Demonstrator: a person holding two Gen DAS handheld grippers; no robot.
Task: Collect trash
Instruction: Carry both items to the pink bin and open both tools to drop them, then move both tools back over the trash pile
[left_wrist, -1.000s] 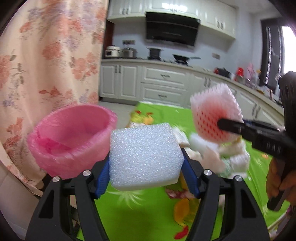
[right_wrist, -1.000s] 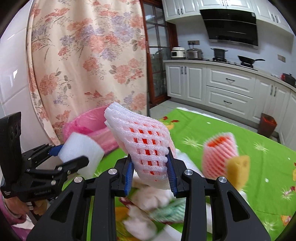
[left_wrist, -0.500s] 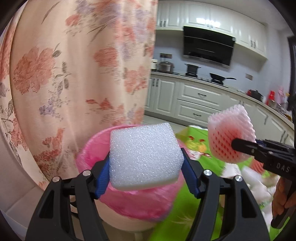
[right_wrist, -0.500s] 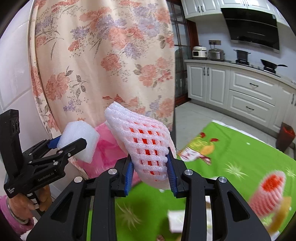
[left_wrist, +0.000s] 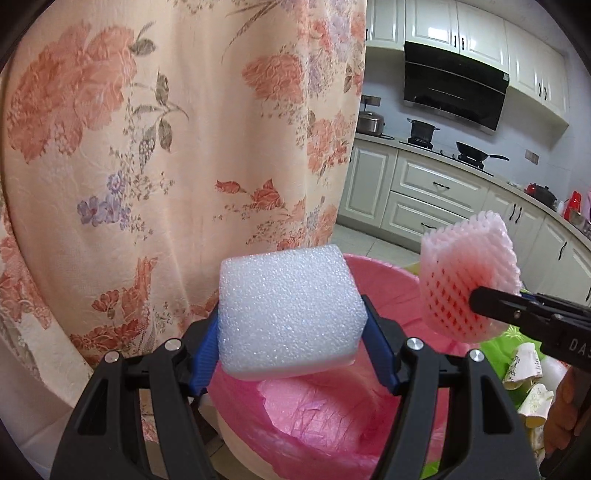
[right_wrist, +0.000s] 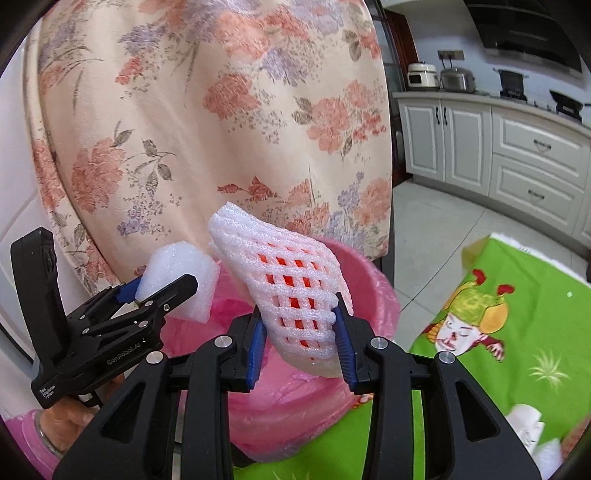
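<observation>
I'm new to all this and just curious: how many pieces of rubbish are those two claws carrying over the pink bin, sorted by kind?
White foam block, in the left gripper: 1
Foam fruit net, in the right gripper: 1
Total: 2, both over the pink-lined bin.

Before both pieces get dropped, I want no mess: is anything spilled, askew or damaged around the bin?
Nothing stands out. The foam block and fruit net are held above the lined bin, nothing spilled.

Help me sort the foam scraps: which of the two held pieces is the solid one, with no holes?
The white foam block in the left hand-held gripper. It is a plain chunk, while the right hand-held gripper carries a foam fruit net with open mesh.
</observation>
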